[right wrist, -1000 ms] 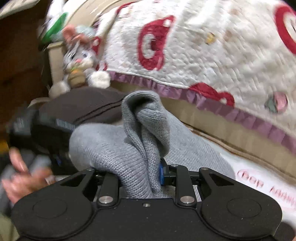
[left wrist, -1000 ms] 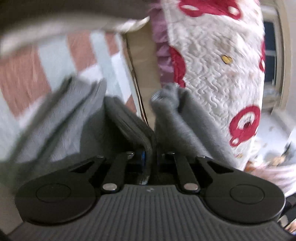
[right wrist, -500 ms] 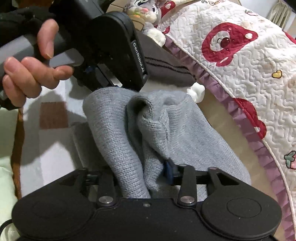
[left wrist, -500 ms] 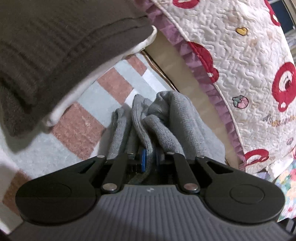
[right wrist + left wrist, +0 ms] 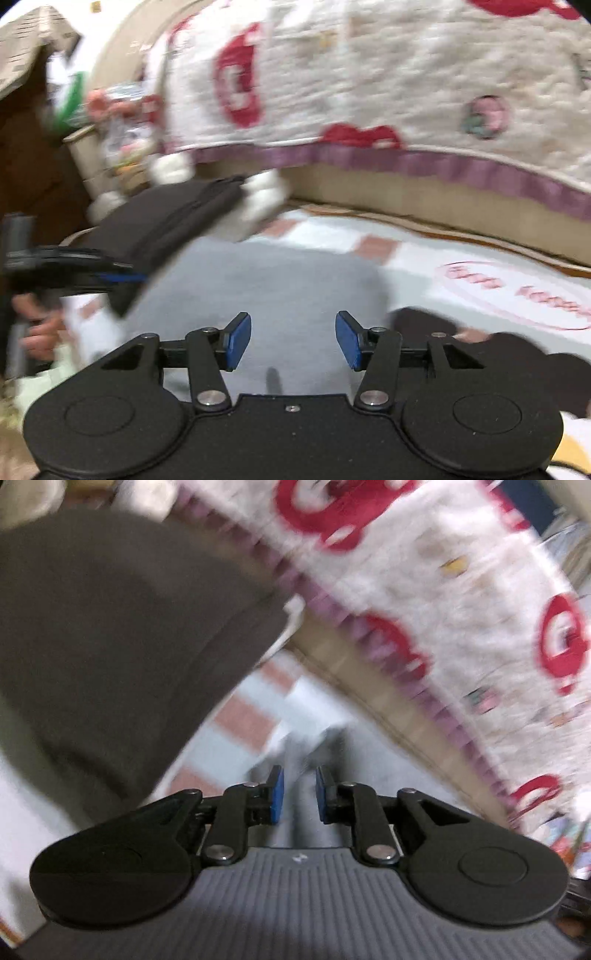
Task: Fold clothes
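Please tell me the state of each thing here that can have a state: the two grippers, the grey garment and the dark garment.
left gripper: open, grey cloth between its jaws
right gripper: open, empty
grey garment: lying flat, released
dark garment: folded, resting beside the grey one

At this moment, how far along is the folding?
Done: the grey sweater lies flat on the checked mat, beside a folded dark garment. In hand: nothing; the left tool and right tool are open. Left: blur hides whether another fold is needed.
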Available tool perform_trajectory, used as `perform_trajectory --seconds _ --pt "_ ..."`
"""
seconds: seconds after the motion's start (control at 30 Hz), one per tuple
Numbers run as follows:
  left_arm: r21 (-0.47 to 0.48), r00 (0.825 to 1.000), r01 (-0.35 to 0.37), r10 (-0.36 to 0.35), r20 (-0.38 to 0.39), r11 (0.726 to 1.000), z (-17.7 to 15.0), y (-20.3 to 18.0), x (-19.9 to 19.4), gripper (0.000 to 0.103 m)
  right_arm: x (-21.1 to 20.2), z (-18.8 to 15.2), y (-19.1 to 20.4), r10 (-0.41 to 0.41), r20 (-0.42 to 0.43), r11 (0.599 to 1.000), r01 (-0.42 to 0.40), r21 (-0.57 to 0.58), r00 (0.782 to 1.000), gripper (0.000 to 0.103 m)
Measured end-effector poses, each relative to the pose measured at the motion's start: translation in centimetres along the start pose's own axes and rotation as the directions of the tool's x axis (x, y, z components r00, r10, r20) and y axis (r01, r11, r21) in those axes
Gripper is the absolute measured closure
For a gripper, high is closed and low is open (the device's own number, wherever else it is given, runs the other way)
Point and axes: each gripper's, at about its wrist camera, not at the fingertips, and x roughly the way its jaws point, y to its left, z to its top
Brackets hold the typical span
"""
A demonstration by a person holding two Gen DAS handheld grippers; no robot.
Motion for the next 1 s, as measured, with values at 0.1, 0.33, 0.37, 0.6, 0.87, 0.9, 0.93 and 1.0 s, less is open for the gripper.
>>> perform_trajectory --seconds 0.1,0.33,0.37,0.6,0.87,0.9,0.93,1.0 --pt "0.041 0.996 0.086 -0.086 -0.002 0.995 -0.5 -1.4 0.5 0.081 2.9 0.9 -0.6 -0.04 0.006 0.999 0.04 -0.007 0.999 0.044" --pt "0.241 0.964 -0.11 0.162 -0.209 0.964 -3.1 -3.4 4.5 0.079 9.3 1.2 0.0 -0.056 -0.013 0.997 0.055 -0.062 0.998 0.042" --pt "0.272 0.952 -0.133 0.2 -0.234 0.953 -3.5 -3.7 5.1 0.079 9.5 0.7 1.5 -0.085 -0.014 0.983 0.082 -0.166 0.996 0.041" --pt "0.211 0.935 -0.123 0.185 -0.303 0.97 -3.2 -2.0 5.4 0.078 8.4 0.9 3.6 -0.076 -0.032 0.968 0.065 -0.244 0.997 0.034" --pt "0.241 0.982 -0.004 0.049 -0.18 0.971 -2.2 -3.7 3.8 0.073 10.2 -2.4 9.2 -0.055 -0.126 0.894 -0.007 -0.449 0.99 0.029" --pt "0.255 0.987 0.033 0.008 -0.159 0.966 -2.1 -4.3 3.3 0.069 10.0 -2.7 9.6 -0.038 -0.127 0.896 -0.023 -0.443 0.991 0.029" --pt "0.269 0.99 0.045 -0.006 -0.143 0.962 -2.0 -4.9 3.2 0.067 9.8 -3.0 10.1 -0.007 -0.143 0.898 -0.056 -0.437 0.99 0.029" --pt "0.301 0.992 0.038 0.0 -0.124 0.953 -2.1 -5.7 3.5 0.066 9.5 -3.7 11.0 0.038 -0.169 0.893 -0.109 -0.436 0.985 0.029"
